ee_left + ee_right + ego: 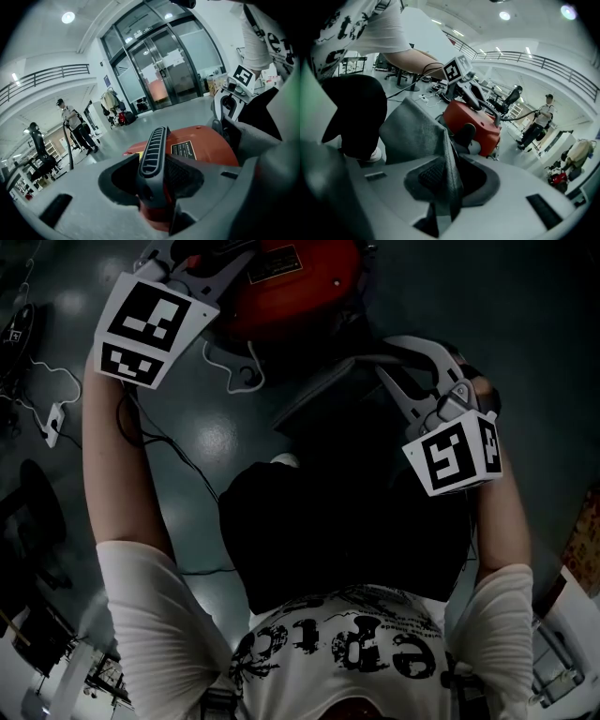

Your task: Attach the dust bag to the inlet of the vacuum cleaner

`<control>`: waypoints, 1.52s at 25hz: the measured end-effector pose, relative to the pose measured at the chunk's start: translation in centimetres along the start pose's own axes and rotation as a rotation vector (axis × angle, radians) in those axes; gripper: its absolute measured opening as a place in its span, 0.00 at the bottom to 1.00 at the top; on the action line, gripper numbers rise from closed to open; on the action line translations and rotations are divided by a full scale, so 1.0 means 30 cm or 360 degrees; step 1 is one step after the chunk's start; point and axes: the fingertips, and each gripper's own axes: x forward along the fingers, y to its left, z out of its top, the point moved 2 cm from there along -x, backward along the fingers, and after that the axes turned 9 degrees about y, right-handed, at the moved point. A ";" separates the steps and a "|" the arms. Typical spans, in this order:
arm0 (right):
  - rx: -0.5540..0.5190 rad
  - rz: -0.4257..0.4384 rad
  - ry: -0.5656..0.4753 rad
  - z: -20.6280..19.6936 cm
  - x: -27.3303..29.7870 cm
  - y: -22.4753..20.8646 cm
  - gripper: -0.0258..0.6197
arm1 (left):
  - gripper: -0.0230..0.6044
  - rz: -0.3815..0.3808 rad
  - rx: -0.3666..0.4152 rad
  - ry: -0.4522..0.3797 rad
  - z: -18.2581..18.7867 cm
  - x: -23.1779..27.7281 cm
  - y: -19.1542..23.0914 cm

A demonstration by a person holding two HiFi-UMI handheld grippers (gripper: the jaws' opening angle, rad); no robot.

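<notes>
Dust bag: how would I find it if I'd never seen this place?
Find the big red vacuum. Next to it, the right gripper pinches the dust bag. It is the only floppy grey mesh cloth; the vacuum is hard and shiny.

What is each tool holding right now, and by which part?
The left tool grips the red vacuum cleaner by its dark ribbed handle. The right tool pinches the grey dust bag by a fold of its fabric.
</notes>
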 end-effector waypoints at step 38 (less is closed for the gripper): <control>0.0710 -0.0066 -0.0283 0.229 -0.355 -0.165 0.22 | 0.31 0.0251 -0.0645 -0.0541 0.309 -0.524 -0.019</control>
